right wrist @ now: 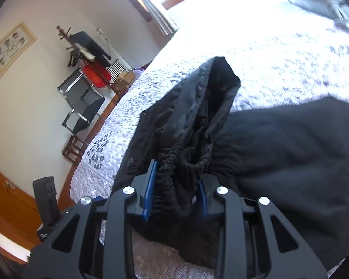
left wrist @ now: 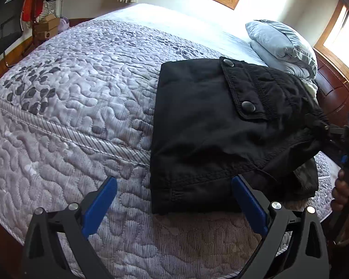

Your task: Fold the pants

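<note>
On the quilted bedspread (left wrist: 76, 97), toward the near right corner of the bed, lie the black pants (left wrist: 209, 130), folded into a thick stack w/ a snap-button pocket flap (left wrist: 242, 88) facing up. Left gripper (left wrist: 174, 186) hangs just above the near edge of the stack, tilted steeply down; its blue pads (left wrist: 100, 204) are spread wide, nothing between them, the right pad just over the near hem of the pants, the left pad over bare quilt. Right gripper (right wrist: 176, 176) comes in from the right side, angled down, w/ a hand (left wrist: 342, 190) wrapped round its handle at the frame edge. It's clamped on the gathered elastic waistband (right wrist: 188, 158): bunched fabric fills the gap between the pads, and the cloth rises off the stack in a raised, hollow fold toward the far left. Rest of the pants spreads flat to the right in the right wrist view. Folded pale-blue bedding (left wrist: 281, 44) sits far right near the wooden headboard (left wrist: 337, 93); a chair (right wrist: 81, 102) stands by the wall, left of the bed.
</note>
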`<state>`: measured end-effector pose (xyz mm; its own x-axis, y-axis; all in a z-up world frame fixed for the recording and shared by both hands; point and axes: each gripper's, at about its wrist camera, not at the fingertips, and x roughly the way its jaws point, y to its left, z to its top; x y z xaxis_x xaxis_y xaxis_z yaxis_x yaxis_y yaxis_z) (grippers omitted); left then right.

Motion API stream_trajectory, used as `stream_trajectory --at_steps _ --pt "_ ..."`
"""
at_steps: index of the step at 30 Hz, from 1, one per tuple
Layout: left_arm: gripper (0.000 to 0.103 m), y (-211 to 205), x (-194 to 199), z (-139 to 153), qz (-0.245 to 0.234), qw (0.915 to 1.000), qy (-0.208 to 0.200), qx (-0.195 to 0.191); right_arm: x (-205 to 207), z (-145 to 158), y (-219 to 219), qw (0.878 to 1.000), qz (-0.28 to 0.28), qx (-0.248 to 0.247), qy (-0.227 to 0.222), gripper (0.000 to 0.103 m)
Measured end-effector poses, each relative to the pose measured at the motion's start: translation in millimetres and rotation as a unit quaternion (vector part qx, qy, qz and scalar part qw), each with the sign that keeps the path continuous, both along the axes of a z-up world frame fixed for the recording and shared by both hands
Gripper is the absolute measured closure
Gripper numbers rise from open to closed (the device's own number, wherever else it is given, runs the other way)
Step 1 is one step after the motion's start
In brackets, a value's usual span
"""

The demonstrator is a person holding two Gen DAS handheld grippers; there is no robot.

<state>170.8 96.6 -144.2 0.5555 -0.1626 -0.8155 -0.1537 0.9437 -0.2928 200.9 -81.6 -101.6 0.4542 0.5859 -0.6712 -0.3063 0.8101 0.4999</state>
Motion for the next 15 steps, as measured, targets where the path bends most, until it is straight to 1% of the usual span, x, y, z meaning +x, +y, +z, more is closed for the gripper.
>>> stream_trajectory --at_steps 3,6,15 --pt "0.004 1 0 2 0.004 1.0 -0.001 0.002 -1 14 9 1.0 0.015 -0.018 -0.016 0.073" --pt "0.004 1 -1 3 0.003 1.0 0.0 0.006 -2 20 14 0.999 0.022 -0.033 -0.024 0.073" --pt "0.004 -2 0 8 -0.005 0.9998 -0.001 0.017 -10 33 12 0.998 0.027 -0.032 -0.036 0.073"
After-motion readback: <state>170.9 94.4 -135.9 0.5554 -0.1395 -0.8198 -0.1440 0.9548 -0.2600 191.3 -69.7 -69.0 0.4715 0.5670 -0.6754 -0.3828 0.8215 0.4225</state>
